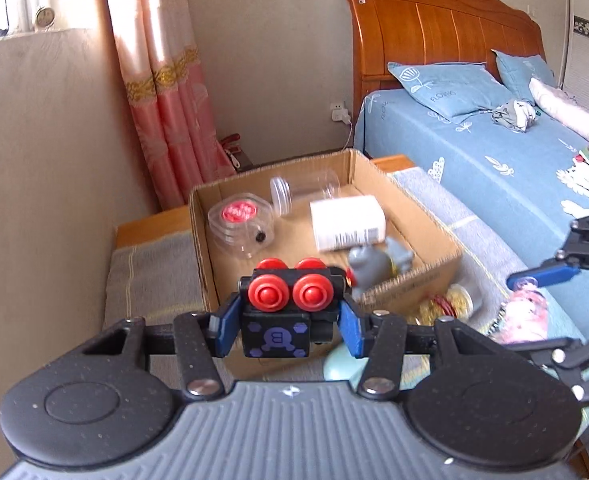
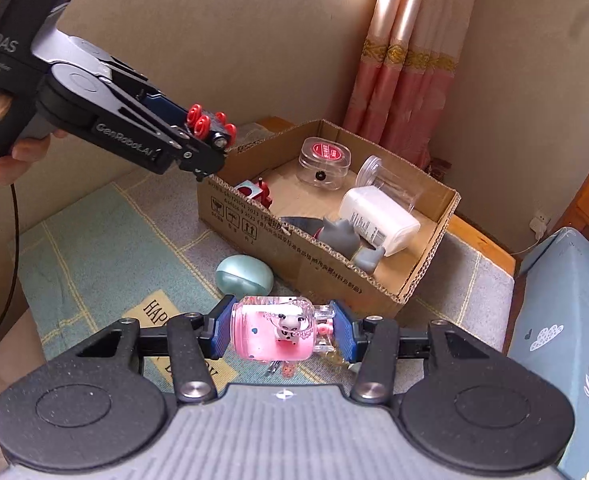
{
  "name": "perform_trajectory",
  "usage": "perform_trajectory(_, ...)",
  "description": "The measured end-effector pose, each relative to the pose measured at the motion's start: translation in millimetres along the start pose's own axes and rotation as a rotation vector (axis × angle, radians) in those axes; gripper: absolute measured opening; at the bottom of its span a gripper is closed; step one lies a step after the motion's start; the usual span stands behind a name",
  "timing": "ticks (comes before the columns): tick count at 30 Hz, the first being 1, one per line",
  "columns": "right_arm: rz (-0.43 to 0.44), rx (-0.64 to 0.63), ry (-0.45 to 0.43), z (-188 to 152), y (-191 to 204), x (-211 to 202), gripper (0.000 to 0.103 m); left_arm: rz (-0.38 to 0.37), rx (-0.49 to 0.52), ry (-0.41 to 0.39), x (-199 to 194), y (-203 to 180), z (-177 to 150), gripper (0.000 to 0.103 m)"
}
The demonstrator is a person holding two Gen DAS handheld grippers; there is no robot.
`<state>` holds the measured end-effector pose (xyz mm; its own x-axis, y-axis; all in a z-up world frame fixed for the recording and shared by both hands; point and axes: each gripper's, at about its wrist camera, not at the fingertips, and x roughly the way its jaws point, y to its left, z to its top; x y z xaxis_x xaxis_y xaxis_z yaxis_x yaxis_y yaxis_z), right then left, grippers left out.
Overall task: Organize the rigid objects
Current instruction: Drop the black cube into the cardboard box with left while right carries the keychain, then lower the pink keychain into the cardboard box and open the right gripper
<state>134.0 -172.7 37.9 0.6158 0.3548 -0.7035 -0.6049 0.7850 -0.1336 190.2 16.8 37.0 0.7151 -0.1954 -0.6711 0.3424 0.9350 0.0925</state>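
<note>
My left gripper (image 1: 288,326) is shut on a black toy block with red wheels (image 1: 290,312) and holds it just above the near edge of an open cardboard box (image 1: 202,240). The right wrist view shows that gripper (image 2: 210,140) over the box's left corner (image 2: 230,216). My right gripper (image 2: 284,334) is shut on a pink clear bottle with a cow charm (image 2: 274,330), held above the mat in front of the box. The box holds a clear case with a red label (image 2: 324,162), a clear jar (image 2: 390,184), a white bottle (image 2: 378,220) and a grey figure (image 2: 346,240).
A teal egg-shaped case (image 2: 244,276) lies on the striped mat (image 2: 86,240) beside the box. A gold item (image 1: 450,304) lies by the box's right side. A bed with blue sheets (image 1: 494,168) is to the right, a wall and pink curtain (image 1: 162,112) behind.
</note>
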Motion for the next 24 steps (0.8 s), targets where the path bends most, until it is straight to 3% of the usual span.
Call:
perform_trajectory(7, -0.052, -0.01, -0.058, 25, -15, -14, 0.056, 0.005, 0.032, -0.004, 42, 3, 44, 0.05)
perform_trajectory(11, -0.074, 0.002, -0.066, 37, -26, -14, 0.056, 0.011, 0.013, 0.034, 78, 11, 60, 0.05)
perform_trajectory(12, -0.076, 0.008, -0.067, 40, -28, -13, 0.056, 0.02, 0.002, 0.042, 85, 12, 61, 0.053)
perform_trajectory(14, -0.082, 0.014, -0.072, 45, -32, -12, 0.056, 0.042, -0.007, 0.057, 98, 15, 59, 0.074)
perform_trajectory(16, -0.088, 0.015, -0.075, 50, -35, -11, 0.056, 0.064, -0.006, 0.053, 103, 17, 54, 0.082)
perform_trajectory(19, -0.098, 0.011, -0.08, 57, -38, -7, 0.056, 0.058, -0.034, 0.046, 99, 24, 47, 0.083)
perform_trajectory(22, -0.101, 0.017, -0.076, 66, -45, 1, 0.056, 0.06, -0.071, 0.022, 85, 30, 38, 0.095)
perform_trajectory(24, -0.102, 0.026, -0.07, 71, -49, 8, 0.056, 0.076, -0.075, -0.016, 70, 30, 29, 0.097)
